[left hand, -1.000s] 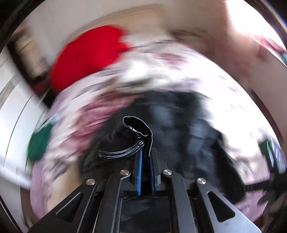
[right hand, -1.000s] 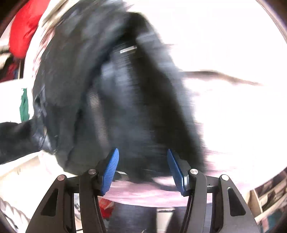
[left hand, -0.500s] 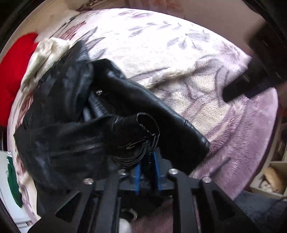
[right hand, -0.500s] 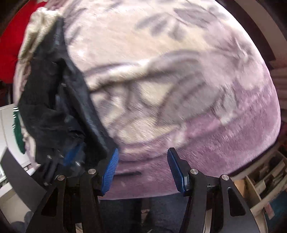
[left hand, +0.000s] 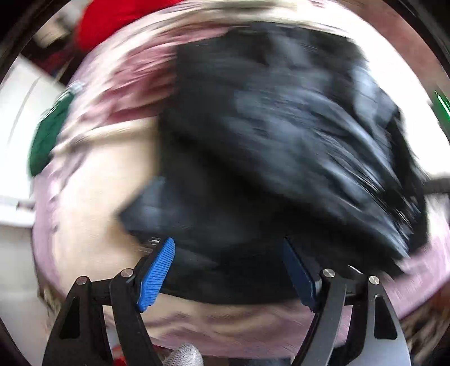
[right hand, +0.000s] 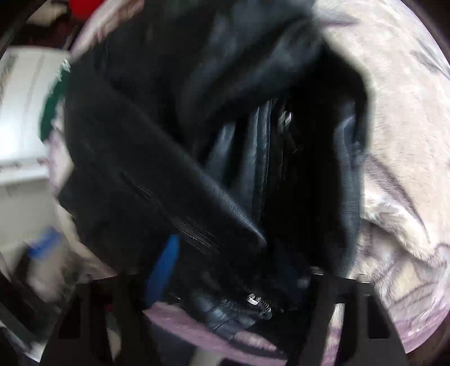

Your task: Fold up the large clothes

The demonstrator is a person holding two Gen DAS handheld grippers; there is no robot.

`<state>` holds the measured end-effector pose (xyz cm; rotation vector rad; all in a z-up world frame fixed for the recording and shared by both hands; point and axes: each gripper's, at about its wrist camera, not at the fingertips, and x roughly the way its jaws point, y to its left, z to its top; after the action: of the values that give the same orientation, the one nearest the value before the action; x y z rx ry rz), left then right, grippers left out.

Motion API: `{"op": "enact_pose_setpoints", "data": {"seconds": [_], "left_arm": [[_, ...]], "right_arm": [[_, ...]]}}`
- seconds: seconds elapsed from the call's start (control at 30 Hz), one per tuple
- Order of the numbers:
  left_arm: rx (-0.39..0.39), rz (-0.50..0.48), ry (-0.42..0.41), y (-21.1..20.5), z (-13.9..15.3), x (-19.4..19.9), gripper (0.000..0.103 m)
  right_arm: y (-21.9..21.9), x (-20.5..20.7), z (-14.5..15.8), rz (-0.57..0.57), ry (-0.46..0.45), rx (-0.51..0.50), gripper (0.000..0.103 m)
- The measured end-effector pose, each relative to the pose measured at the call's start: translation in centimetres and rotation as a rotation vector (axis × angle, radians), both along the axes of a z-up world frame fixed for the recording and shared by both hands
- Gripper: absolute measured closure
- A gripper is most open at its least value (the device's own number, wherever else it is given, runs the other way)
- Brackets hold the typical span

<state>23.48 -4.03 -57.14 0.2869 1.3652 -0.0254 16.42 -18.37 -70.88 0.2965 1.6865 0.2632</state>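
Two hand-held grippers at the near hem of a black jacket

Two tools work one garment. The black leather jacket (left hand: 281, 135) lies bunched on the floral blanket (left hand: 92, 197) that covers the bed, its bulk toward the middle and its near edge reaching the bed's near edge.

The left hand-held gripper (left hand: 230, 270) stands wide, its jaws having just been opening; the blue pads (left hand: 156, 271) straddle the jacket's near edge without pressing on it, so nothing is held there. The right hand-held gripper (right hand: 239, 284) is over the zipped front, its jaws having just been closing. Leather and a zipper pull (right hand: 253, 299) lie between them, but one finger is hidden under the fabric and the picture is smeared, so I cannot tell whether it has a grip.

My reading is that the garment has been laid down and is being re-gripped for a fold. To do it well, take only one layer at the hem, well apart from the other tool's hold, and close on flat leather rather than on zipper teeth, which would slip. Leather is stiff and heavy: lift both corners together and lay the fold over slowly, or it will slump back into a heap.

A red item (left hand: 118, 19) and a green one (left hand: 47, 135) lie at the bed's far and left edges, clear of the work.
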Motion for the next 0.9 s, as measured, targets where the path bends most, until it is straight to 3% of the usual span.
{"op": "enact_pose_setpoints", "data": {"seconds": [0.03,0.07,0.1,0.27,0.43,0.57,0.6,0.63,0.7,0.9], "left_arm": [[0.003,0.048,-0.014,1.3,0.0,1.2,0.026],[-0.008,0.086,-0.028,2.2,0.1,2.3,0.026],[-0.013,0.111,-0.042,2.8,0.2,3.2,0.026],[-0.070,0.192,-0.137,3.2,0.9,10.7,0.026],[-0.058,0.167,-0.125,1.7,-1.5,20.3,0.026],[0.028,0.084,-0.004,0.8,-7.9,25.6,0.023],[0.024,0.070,0.022,0.7,-9.2,26.4,0.018],[0.025,0.066,0.021,0.9,-9.9,27.0,0.000],[0.008,0.065,0.018,1.6,-9.7,27.4,0.000],[0.003,0.099,-0.058,4.6,-5.2,24.2,0.000]], "right_arm": [[0.1,-0.7,0.1,0.029,-0.037,-0.069,0.077],[-0.5,-1.4,0.1,0.006,-0.053,-0.075,0.090],[-1.7,-2.1,0.3,-0.049,-0.050,-0.059,0.095],[-5.6,-4.5,1.3,-0.225,-0.014,-0.111,0.100],[-7.9,-3.1,2.0,-0.320,0.099,-0.091,0.099],[-9.7,-1.7,4.4,-0.432,0.059,-0.056,0.084],[-10.4,-1.8,4.8,-0.449,0.055,-0.059,0.074],[-10.9,-1.7,5.3,-0.470,0.049,-0.057,0.069],[-11.0,-1.5,6.1,-0.502,0.035,-0.046,0.059],[-7.5,1.3,6.5,-0.501,-0.016,0.038,0.056]]}}
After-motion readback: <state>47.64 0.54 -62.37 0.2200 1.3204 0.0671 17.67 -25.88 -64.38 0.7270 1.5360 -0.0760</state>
